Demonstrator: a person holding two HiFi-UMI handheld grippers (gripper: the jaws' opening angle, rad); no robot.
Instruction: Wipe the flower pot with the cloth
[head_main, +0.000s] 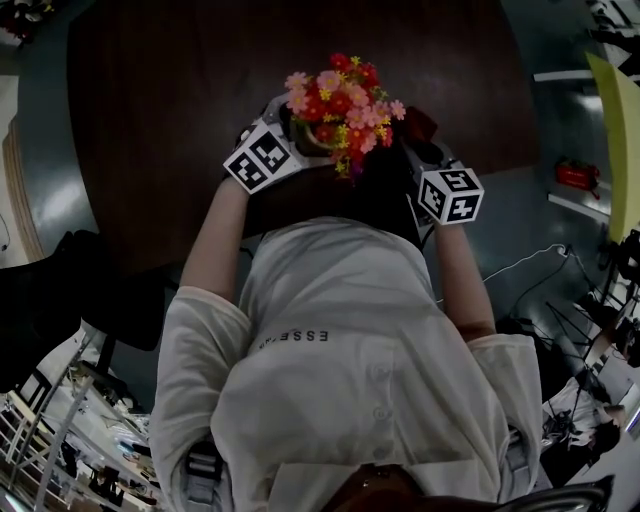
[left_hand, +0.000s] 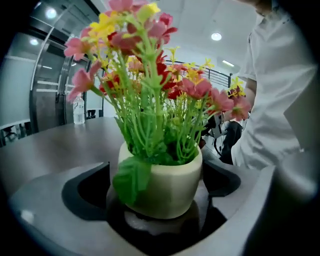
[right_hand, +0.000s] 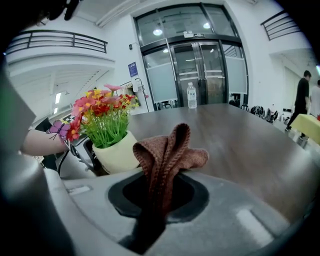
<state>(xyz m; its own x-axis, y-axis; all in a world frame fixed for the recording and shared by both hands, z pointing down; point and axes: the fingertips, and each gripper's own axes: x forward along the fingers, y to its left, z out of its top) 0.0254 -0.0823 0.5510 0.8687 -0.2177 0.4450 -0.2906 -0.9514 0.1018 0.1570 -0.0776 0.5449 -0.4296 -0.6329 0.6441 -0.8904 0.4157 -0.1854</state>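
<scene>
A cream flower pot (left_hand: 165, 185) with pink, red and yellow artificial flowers (left_hand: 150, 75) stands on the dark table (right_hand: 240, 140). My left gripper (left_hand: 154, 181) is open, its jaws spread wide on either side of the pot with a gap at each side. In the head view the flowers (head_main: 340, 100) sit between the left gripper (head_main: 295, 140) and the right gripper (head_main: 420, 140). My right gripper (right_hand: 157, 195) is shut on a brown knitted cloth (right_hand: 167, 155), which stands up folded from the jaws, just right of the pot (right_hand: 117, 152).
A water bottle (right_hand: 191, 96) stands at the table's far edge. The table stretches wide beyond the pot. The white shirt (left_hand: 280, 100) of the person holding the grippers is close at the right of the left gripper view. Another person (right_hand: 301, 97) stands far off at the right.
</scene>
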